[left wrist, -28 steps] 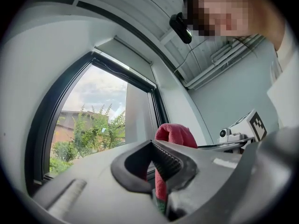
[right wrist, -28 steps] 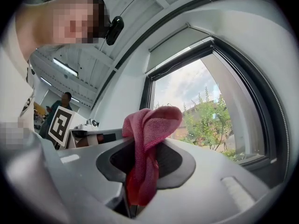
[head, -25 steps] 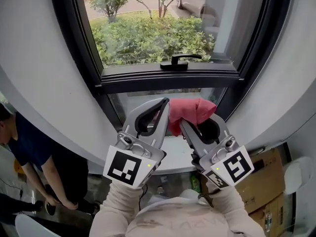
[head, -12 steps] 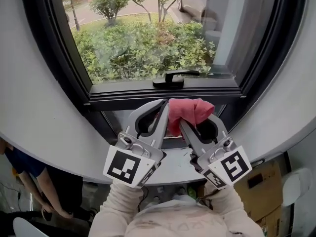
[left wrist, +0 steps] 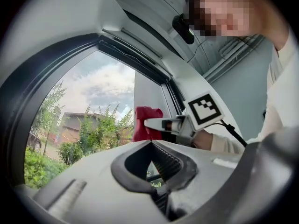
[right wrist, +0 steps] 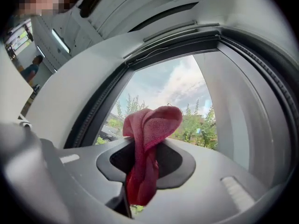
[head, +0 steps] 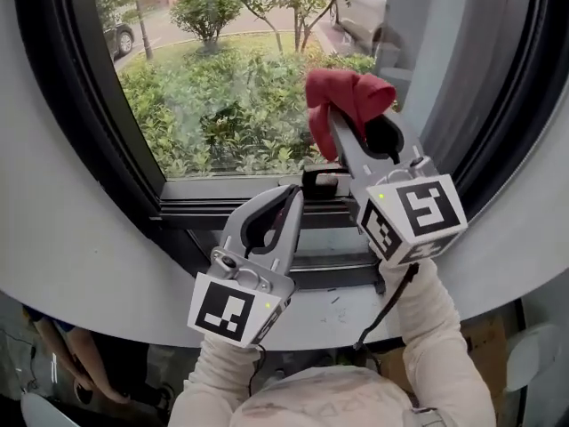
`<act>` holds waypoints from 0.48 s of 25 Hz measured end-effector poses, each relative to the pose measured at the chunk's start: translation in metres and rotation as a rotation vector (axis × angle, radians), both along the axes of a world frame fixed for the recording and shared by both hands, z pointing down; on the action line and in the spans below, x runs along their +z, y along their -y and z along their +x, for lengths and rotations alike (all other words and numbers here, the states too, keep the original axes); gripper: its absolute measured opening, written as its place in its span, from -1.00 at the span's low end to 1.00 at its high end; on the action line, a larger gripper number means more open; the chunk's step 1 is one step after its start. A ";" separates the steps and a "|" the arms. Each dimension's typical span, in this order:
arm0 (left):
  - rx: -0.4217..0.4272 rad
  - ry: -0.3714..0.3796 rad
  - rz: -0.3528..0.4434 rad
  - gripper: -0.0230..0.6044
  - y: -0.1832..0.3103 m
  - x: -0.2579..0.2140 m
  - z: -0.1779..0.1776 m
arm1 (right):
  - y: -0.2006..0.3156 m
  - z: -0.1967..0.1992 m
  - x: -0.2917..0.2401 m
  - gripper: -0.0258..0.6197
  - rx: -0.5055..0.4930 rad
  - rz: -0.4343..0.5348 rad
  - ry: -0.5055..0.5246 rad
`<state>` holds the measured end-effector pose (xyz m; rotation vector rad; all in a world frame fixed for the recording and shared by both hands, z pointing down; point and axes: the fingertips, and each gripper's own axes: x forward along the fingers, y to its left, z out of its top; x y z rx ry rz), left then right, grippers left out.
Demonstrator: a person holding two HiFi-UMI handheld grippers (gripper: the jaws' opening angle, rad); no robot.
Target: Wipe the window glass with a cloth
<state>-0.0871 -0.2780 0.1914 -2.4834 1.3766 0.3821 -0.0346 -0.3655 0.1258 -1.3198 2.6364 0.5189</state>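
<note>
My right gripper (head: pixel 340 121) is raised in front of the window glass (head: pixel 222 87), shut on a red cloth (head: pixel 348 96) that bunches out above its tips. Whether the cloth touches the pane cannot be told. In the right gripper view the cloth (right wrist: pixel 148 143) hangs folded between the jaws, with the glass (right wrist: pixel 173 90) beyond. My left gripper (head: pixel 292 198) stays lower, by the window's bottom frame, shut with nothing in it. The left gripper view shows the cloth (left wrist: pixel 145 121) and the right gripper (left wrist: pixel 161 124) ahead.
A dark window frame (head: pixel 98 140) surrounds the pane. A black window handle (head: pixel 322 181) sits on the bottom rail, partly hidden behind my right gripper. A white sill (head: pixel 333 305) lies below. A person (head: pixel 62 363) stands at the lower left. Bushes and a car show outside.
My right gripper has risen with the red cloth from sill height up in front of the pane. The left gripper has stayed low. The head view has tilted up.
</note>
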 end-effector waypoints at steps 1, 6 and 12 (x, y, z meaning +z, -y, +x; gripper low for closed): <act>-0.011 0.004 0.000 -0.92 0.003 -0.001 -0.004 | 0.012 -0.003 -0.011 -0.52 0.029 0.001 -0.002; -0.045 -0.002 -0.008 -0.92 0.015 -0.008 -0.028 | 0.052 -0.021 -0.060 -0.52 0.129 0.030 -0.029; -0.047 0.001 -0.003 -0.92 0.031 -0.014 -0.039 | 0.065 -0.031 -0.083 -0.52 0.191 0.093 -0.053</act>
